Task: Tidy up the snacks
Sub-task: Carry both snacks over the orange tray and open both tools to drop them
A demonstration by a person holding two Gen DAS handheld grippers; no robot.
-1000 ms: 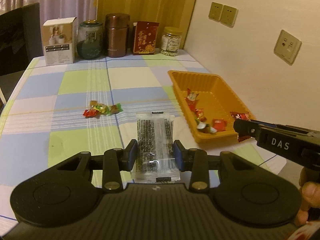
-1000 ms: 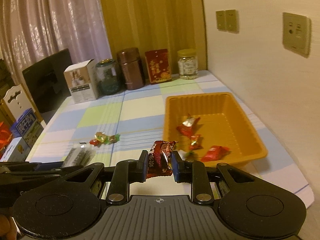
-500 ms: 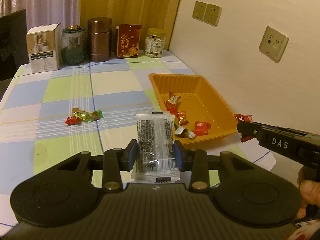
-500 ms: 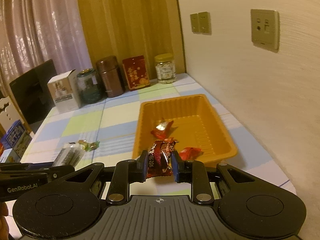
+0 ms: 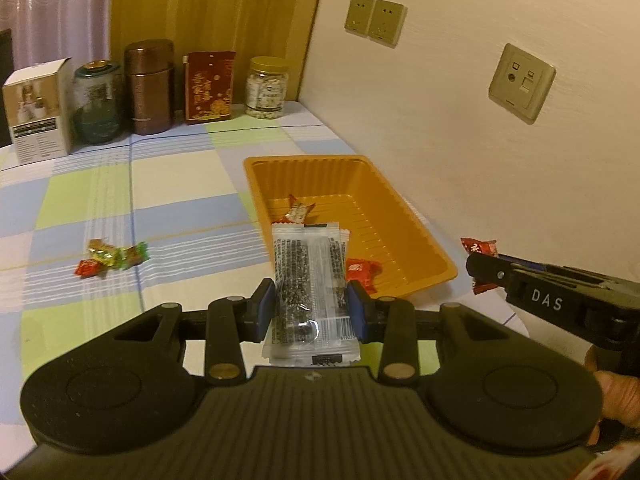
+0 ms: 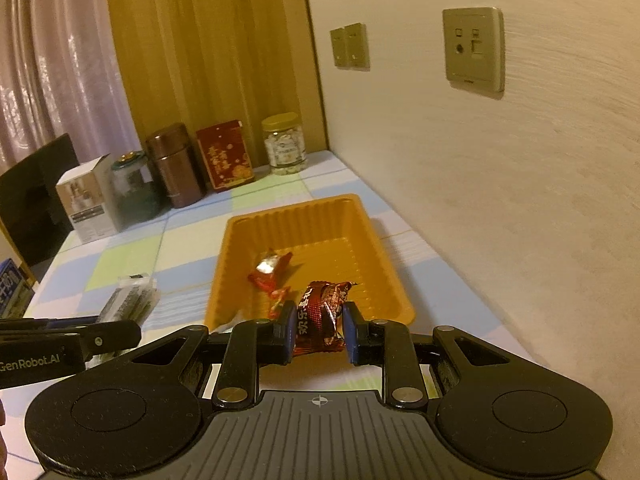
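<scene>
Carrying snacks to the orange tray (image 5: 404, 216), the left tool (image 5: 311, 311) clamps a clear packet (image 5: 308, 280) and the right tool (image 6: 319, 327) a red candy (image 6: 320, 314); next, I judge, opening above the tray; loose candies (image 5: 112, 258) wait on the desk (image 5: 180, 184).

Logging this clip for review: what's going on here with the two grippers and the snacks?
A person is sorting snacks into an orange tray. The left gripper is shut on a clear packet of dark snack, the right gripper on a red wrapped candy; both are held near the tray's front edge. A few candies lie in the tray, and loose candies lie on the checked tablecloth.
</scene>
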